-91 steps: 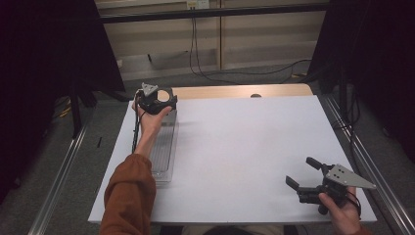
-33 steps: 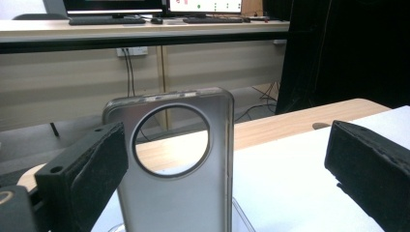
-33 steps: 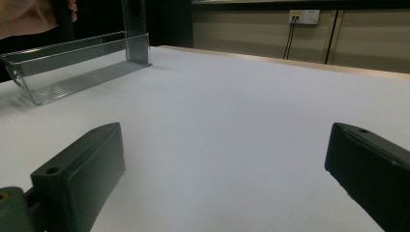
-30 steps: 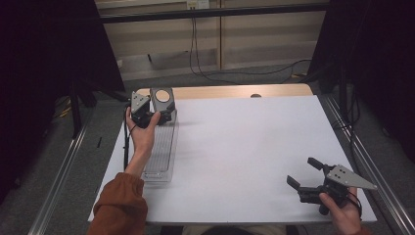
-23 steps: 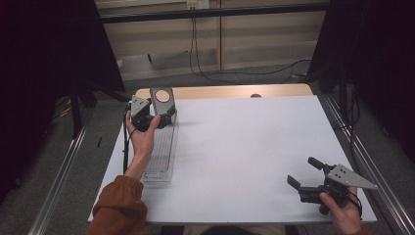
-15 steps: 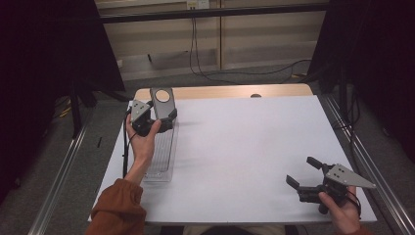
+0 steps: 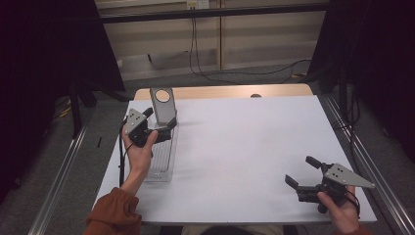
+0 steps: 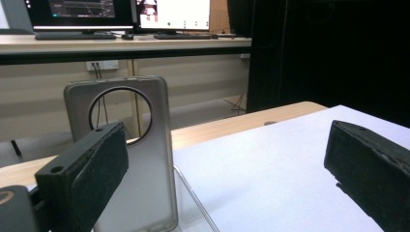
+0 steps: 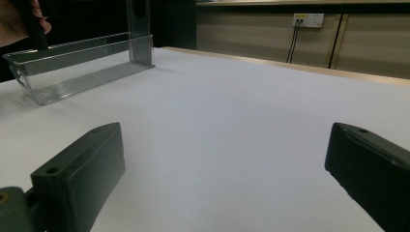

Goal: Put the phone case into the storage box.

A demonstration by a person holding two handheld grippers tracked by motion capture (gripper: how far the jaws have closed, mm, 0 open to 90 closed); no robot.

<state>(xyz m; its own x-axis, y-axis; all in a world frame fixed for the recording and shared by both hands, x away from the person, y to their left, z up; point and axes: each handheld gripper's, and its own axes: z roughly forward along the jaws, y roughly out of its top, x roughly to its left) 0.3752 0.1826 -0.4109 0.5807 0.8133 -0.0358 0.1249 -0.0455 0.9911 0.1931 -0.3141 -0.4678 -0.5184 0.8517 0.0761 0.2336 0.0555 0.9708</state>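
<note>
High view: open tabletop [image 7: 244,147] beside tray [image 7: 161,161]

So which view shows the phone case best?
The left gripper view: the phone case stands upright and close, its round cutout clear, just beyond the left jaw. The high view shows it small, from above; the right gripper view catches just its lower part.

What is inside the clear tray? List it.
A silver phone case with a round cutout stands upright at the far end of the clear tray. The left gripper and hand cover part of the tray's middle; its near end looks bare.
</note>
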